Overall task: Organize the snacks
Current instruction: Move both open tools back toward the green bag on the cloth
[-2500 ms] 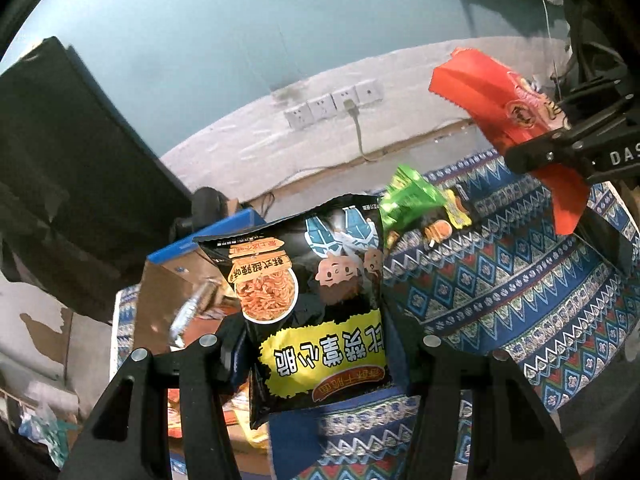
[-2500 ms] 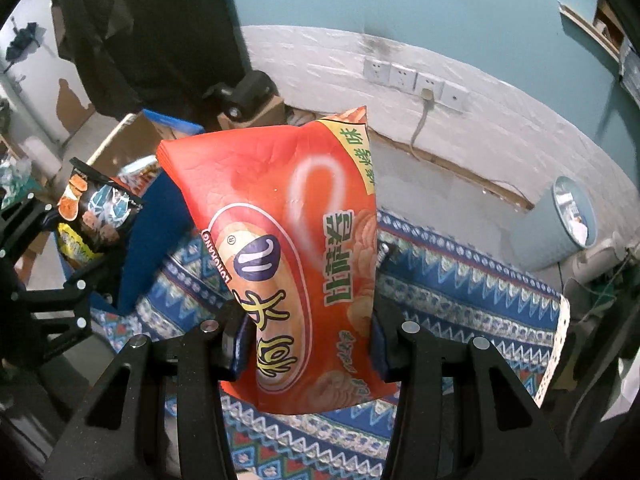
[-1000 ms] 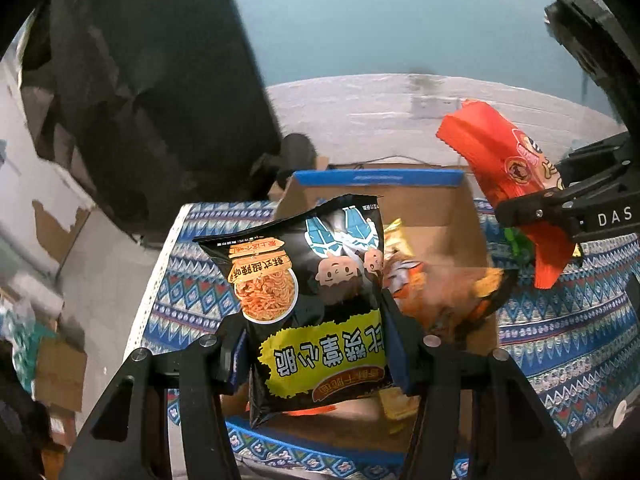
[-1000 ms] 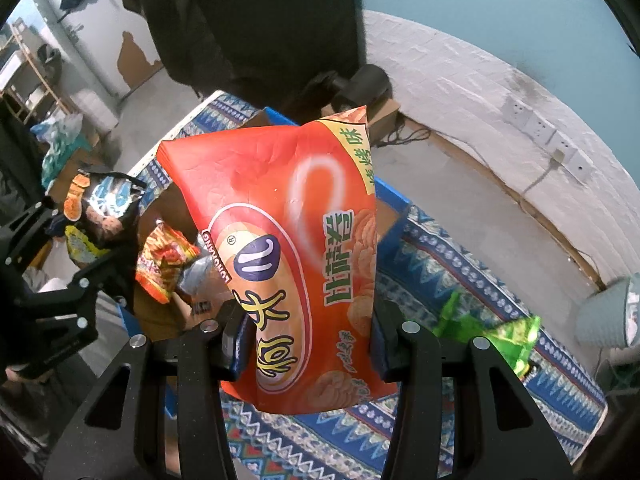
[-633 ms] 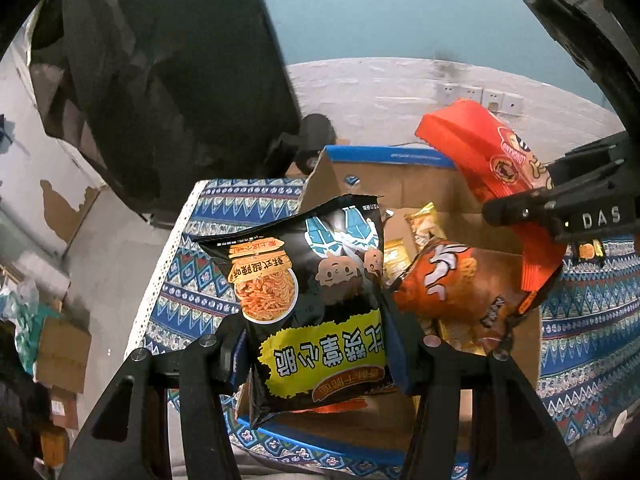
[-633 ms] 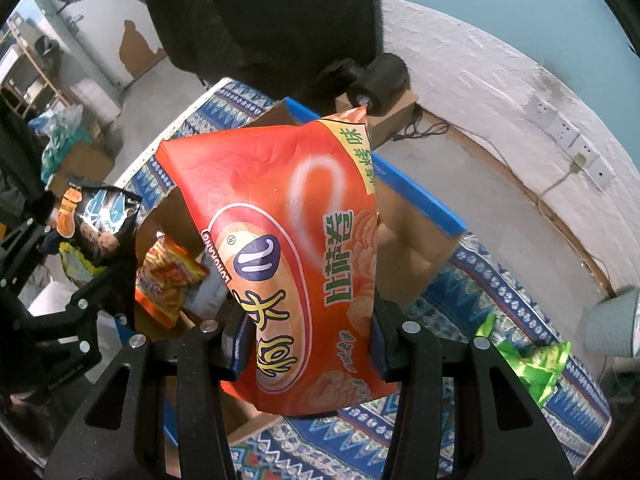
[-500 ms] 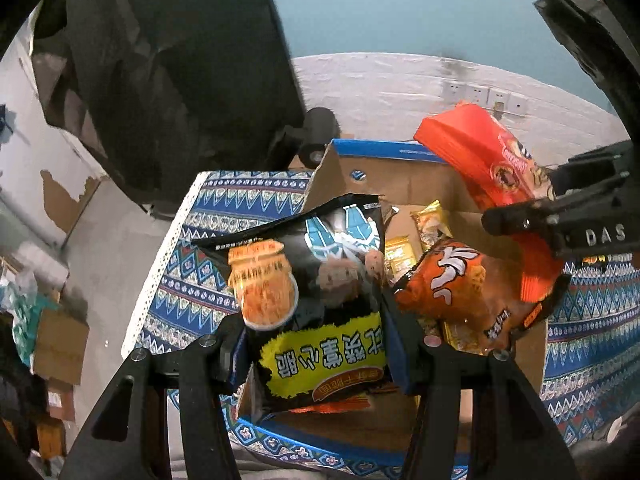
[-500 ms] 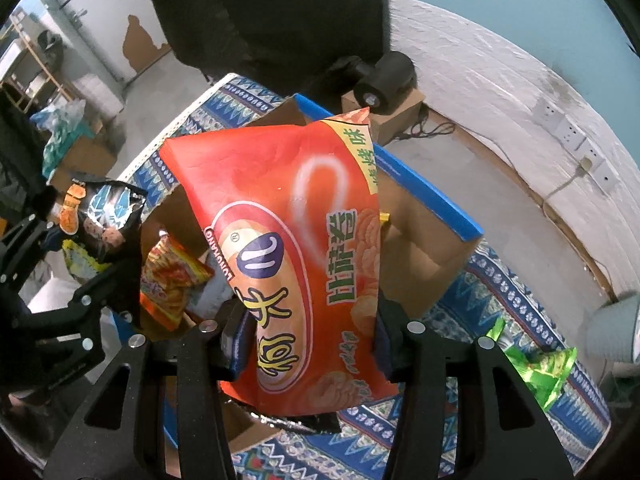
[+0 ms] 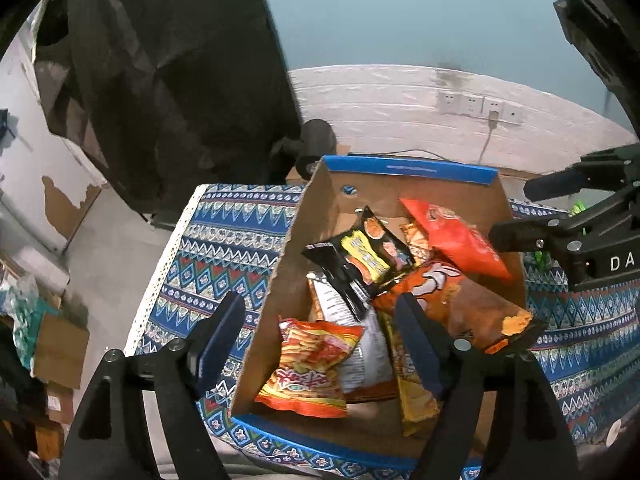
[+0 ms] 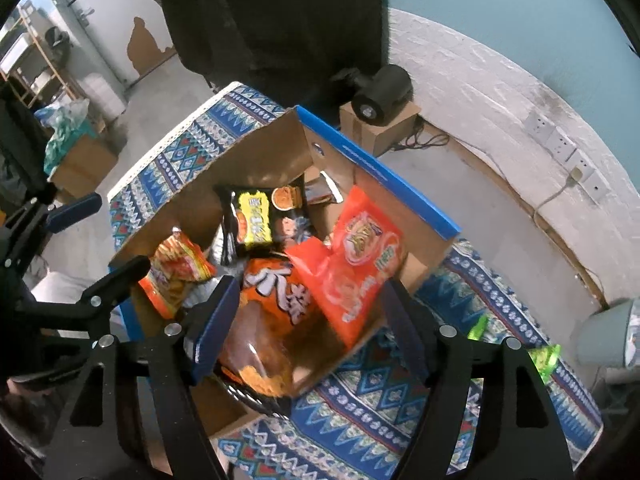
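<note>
Left wrist view: your left tool point(image 9: 320, 336) and right tool point(image 10: 304, 320) are opening, both empty. Black packet point(image 9: 360, 256) and red packet point(image 9: 456, 240) lie in the cardboard box point(image 9: 404, 168). Drop step done; next, fetch the green packet point(image 10: 544, 356) from the table point(image 10: 380, 408).

White letters "DA" on the right gripper point(image 9: 576, 216); bag point(image 10: 280, 292) print illegible.

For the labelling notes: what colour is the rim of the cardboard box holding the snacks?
Blue. The cardboard box has a blue band along its top edge, clearest in the right wrist view.
</note>
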`<state>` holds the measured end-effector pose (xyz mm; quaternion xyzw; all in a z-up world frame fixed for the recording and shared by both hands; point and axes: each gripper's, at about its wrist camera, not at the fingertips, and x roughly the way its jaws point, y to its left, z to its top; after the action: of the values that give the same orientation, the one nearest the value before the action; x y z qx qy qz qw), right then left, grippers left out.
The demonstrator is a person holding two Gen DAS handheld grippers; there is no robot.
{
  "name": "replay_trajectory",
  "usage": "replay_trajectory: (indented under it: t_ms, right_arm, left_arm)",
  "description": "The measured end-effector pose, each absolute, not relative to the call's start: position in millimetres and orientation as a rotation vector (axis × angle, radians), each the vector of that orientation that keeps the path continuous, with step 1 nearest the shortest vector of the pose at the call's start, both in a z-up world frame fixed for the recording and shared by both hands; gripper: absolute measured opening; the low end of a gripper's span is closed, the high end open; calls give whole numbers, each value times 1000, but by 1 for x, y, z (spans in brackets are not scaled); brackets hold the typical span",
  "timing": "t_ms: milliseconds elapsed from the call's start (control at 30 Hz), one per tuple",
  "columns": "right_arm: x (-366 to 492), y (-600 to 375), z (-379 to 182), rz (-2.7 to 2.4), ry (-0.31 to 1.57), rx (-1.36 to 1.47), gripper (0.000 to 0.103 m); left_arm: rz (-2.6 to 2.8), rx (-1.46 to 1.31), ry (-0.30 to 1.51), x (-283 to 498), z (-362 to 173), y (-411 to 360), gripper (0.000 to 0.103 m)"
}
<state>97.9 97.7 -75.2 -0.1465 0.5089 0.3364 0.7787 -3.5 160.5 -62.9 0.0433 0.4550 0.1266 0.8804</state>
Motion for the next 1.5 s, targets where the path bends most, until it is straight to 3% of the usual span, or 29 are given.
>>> replay_trajectory:
  t_ms: [667, 900, 1500]
  right_arm:
    - [90, -8, -67, 632, 1084, -302, 75]
    - [93, -56, -62, 573, 1079, -257, 75]
    - [98, -168, -78, 428, 1106, -160, 76]
  left_arm:
    - [140, 176, 935, 7, -58, 94, 81]
    - [65, 241, 913, 12, -55, 51, 87]
    - [-147, 381, 926, 53, -75, -48, 87]
